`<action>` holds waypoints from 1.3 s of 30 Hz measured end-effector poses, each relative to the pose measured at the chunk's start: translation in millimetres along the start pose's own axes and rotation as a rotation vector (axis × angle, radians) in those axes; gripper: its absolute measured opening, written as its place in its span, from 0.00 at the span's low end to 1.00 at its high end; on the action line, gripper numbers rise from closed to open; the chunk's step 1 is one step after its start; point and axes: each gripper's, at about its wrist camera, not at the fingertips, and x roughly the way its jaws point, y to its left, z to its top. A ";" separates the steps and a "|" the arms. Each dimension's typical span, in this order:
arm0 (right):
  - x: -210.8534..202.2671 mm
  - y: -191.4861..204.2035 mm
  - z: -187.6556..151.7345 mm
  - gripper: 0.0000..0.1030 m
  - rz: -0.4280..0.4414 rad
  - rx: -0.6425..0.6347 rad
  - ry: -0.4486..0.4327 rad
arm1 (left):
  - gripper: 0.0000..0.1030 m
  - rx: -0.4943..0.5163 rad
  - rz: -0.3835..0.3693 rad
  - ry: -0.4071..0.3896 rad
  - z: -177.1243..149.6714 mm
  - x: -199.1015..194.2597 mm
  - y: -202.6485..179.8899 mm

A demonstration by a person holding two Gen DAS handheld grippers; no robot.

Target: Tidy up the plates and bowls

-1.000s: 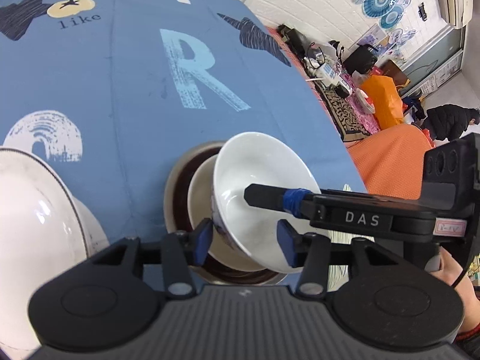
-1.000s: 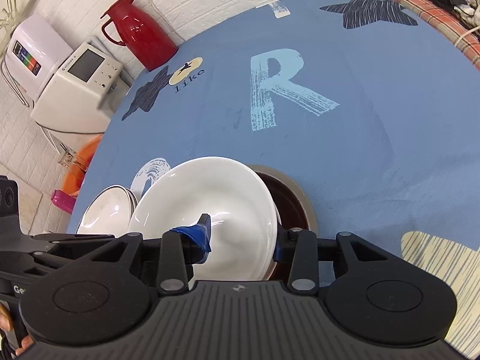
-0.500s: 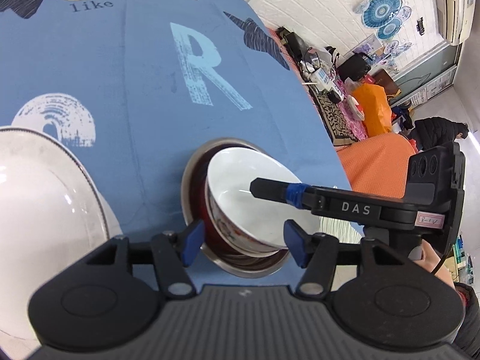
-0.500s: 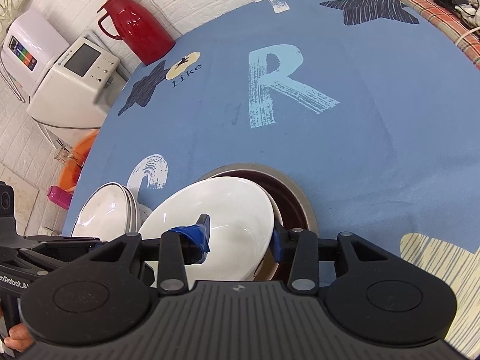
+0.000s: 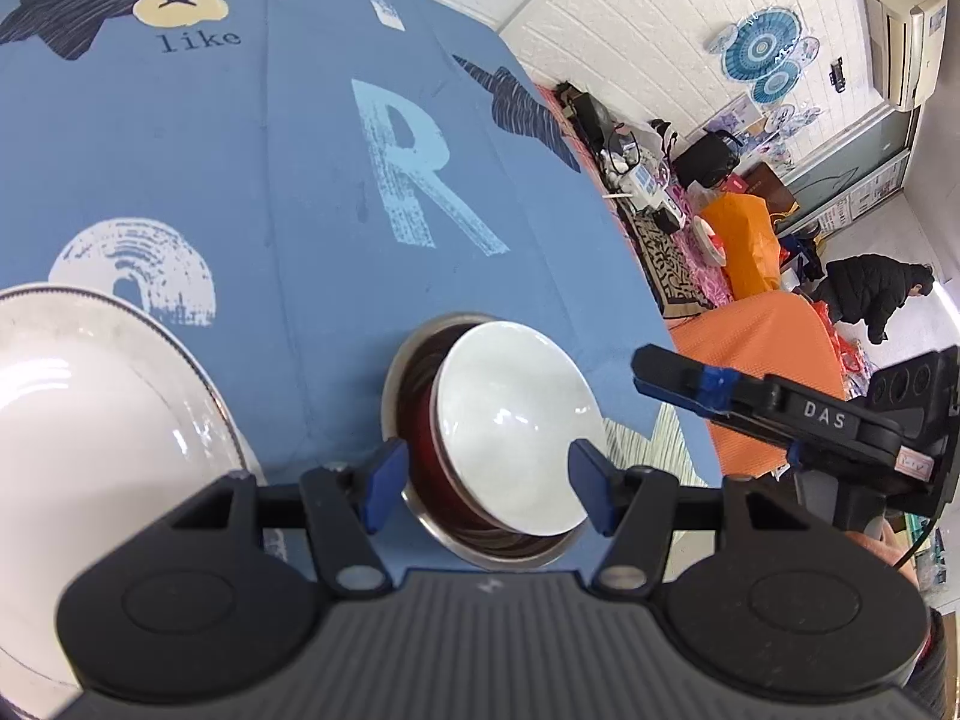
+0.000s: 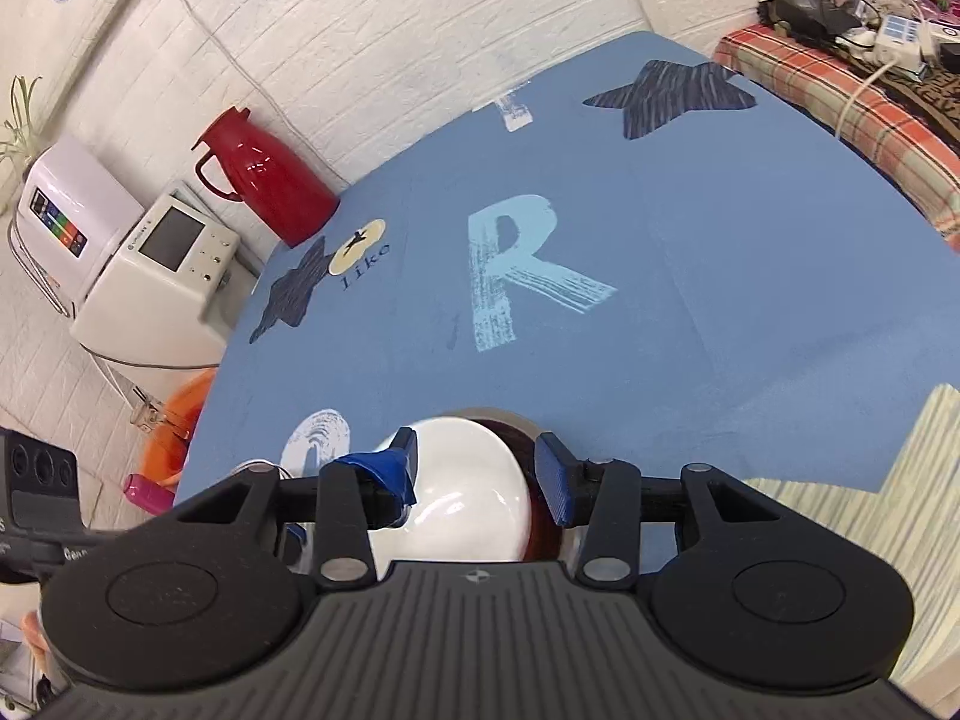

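A white bowl (image 5: 510, 432) (image 6: 462, 480) rests tilted inside a dark red bowl with a steel rim (image 5: 418, 414) (image 6: 517, 429) on the blue tablecloth (image 5: 240, 180). My left gripper (image 5: 489, 489) is open just in front of the two bowls, its fingers on either side of them and touching neither. My right gripper (image 6: 477, 468) is open above the white bowl. In the left wrist view, the right gripper's fingers (image 5: 684, 384) are to the right of the bowls, clear of them. A large white plate (image 5: 90, 420) lies to the left.
A red thermos (image 6: 264, 180) stands at the table's far left corner beside white appliances (image 6: 156, 276). An orange basin (image 6: 180, 420) is on the floor. To the right are an orange-covered surface (image 5: 768, 348), a cluttered side table (image 6: 840, 60) and a person in black (image 5: 870, 288).
The white bowl has gone from lifted and tilted down into the dark red bowl. The right gripper's finger has left the bowl and moved right. The left jaws have widened and drawn back.
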 end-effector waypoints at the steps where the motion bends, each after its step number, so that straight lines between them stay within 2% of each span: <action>1: 0.8 -2.7 -2.7 0.27 -0.013 -0.001 0.011 | 0.59 0.009 0.012 0.001 0.5 0.7 -1.5; 6: 3.9 -17.6 -11.0 0.27 -0.088 0.009 0.096 | 0.59 0.056 0.057 0.020 1.8 2.1 -5.5; 10: 1.8 -24.3 -13.0 0.27 -0.117 0.000 0.139 | 0.61 0.112 0.138 0.025 7.0 -4.0 -3.8; 13: 4.8 -26.6 -14.4 0.27 -0.141 -0.011 0.178 | 0.61 0.158 0.202 0.076 14.2 1.0 0.4; 19: 12.8 -34.7 -18.5 0.27 -0.139 0.015 0.209 | 0.61 0.224 0.274 0.124 24.4 20.7 1.4; 24: 13.4 -37.2 -19.3 0.28 -0.147 0.017 0.225 | 0.61 0.244 0.303 0.173 27.2 41.6 6.1; 25: 13.5 -37.7 -19.1 0.28 -0.147 0.017 0.224 | 0.64 0.239 0.305 0.176 27.6 44.4 8.2; 27: 14.3 -38.0 -17.4 0.28 -0.150 0.029 0.228 | 0.63 0.222 0.290 0.184 30.1 48.4 11.9; 37: 29.8 -25.0 -13.9 0.28 -0.140 0.025 0.271 | 0.63 0.232 0.273 0.185 29.4 56.1 13.8; 39: 38.1 -23.1 -13.4 0.31 -0.177 0.010 0.283 | 0.63 0.232 0.273 0.182 29.0 55.7 14.0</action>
